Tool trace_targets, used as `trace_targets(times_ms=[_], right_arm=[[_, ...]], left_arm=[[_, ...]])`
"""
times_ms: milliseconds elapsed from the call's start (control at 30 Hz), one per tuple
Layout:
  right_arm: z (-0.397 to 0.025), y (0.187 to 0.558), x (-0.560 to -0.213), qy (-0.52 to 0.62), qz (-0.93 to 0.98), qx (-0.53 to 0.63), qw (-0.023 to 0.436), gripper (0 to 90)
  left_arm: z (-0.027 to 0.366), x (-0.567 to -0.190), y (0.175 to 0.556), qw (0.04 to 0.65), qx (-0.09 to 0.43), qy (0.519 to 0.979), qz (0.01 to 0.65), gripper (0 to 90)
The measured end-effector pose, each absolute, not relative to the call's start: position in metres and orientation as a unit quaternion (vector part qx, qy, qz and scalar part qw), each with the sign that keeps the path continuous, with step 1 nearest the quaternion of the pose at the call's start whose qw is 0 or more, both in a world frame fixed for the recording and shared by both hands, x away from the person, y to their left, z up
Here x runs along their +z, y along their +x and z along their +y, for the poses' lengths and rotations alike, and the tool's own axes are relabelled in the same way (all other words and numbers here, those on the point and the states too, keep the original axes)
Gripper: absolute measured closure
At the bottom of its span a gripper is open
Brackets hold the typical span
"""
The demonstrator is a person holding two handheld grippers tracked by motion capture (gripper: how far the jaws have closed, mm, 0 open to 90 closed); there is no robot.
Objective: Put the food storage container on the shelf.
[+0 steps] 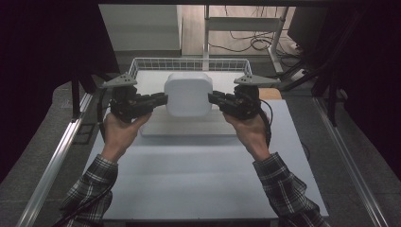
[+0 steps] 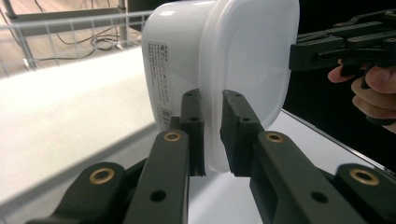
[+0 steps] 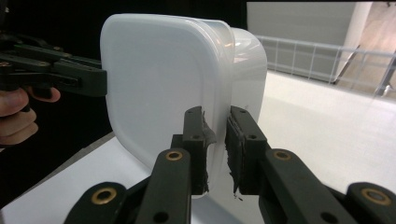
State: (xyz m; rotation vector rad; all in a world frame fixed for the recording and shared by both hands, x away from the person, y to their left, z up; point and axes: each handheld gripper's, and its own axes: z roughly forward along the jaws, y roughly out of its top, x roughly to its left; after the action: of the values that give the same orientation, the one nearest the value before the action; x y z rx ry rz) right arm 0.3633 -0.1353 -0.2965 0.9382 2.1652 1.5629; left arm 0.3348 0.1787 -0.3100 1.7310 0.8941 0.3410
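Observation:
A white lidded plastic container [image 1: 188,94] hangs above the table between both grippers, its rounded-square lid turned toward the camera. My left gripper [image 1: 164,99] is shut on the container's left rim, and my right gripper [image 1: 211,98] is shut on the right rim. In the left gripper view the jaws [image 2: 212,135] pinch the lid's edge of the container [image 2: 219,56], whose side carries a printed label; the right gripper [image 2: 327,46] shows beyond. In the right gripper view the jaws [image 3: 215,140] clamp the opposite edge of the container [image 3: 177,79], with the left gripper [image 3: 60,70] at far left.
A flat white board [image 1: 189,127] lies on the white table [image 1: 203,175] under the container. A white wire basket [image 1: 189,63] stands at the table's back edge. A small brown piece [image 1: 270,93] sits behind the right gripper. Metal rails [image 1: 56,156] run along the sides.

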Motion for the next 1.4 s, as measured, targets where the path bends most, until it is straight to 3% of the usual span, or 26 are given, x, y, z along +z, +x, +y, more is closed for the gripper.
trace_targets(times_ms=[567, 900, 1233, 1400], right_arm=[[-0.127, 0.402, -0.295, 0.355, 0.76, 0.522, 0.157, 76.0], [-0.125, 0.416, -0.298, 0.364, 0.76, 0.515, 0.156, 69.1], [-0.12, 0.426, -0.297, 0.371, 0.758, 0.514, 0.154, 63.7], [-0.117, 0.43, -0.297, 0.373, 0.763, 0.495, 0.186, 60.8]], left_arm=[[0.178, -0.312, 0.378, 0.541, 0.126, 0.727, 0.403, 78.1], [0.174, -0.315, 0.387, 0.548, 0.118, 0.721, 0.407, 69.4], [0.17, -0.315, 0.401, 0.536, 0.134, 0.72, 0.421, 64.6], [0.162, -0.316, 0.406, 0.51, 0.162, 0.731, 0.424, 60.3]])
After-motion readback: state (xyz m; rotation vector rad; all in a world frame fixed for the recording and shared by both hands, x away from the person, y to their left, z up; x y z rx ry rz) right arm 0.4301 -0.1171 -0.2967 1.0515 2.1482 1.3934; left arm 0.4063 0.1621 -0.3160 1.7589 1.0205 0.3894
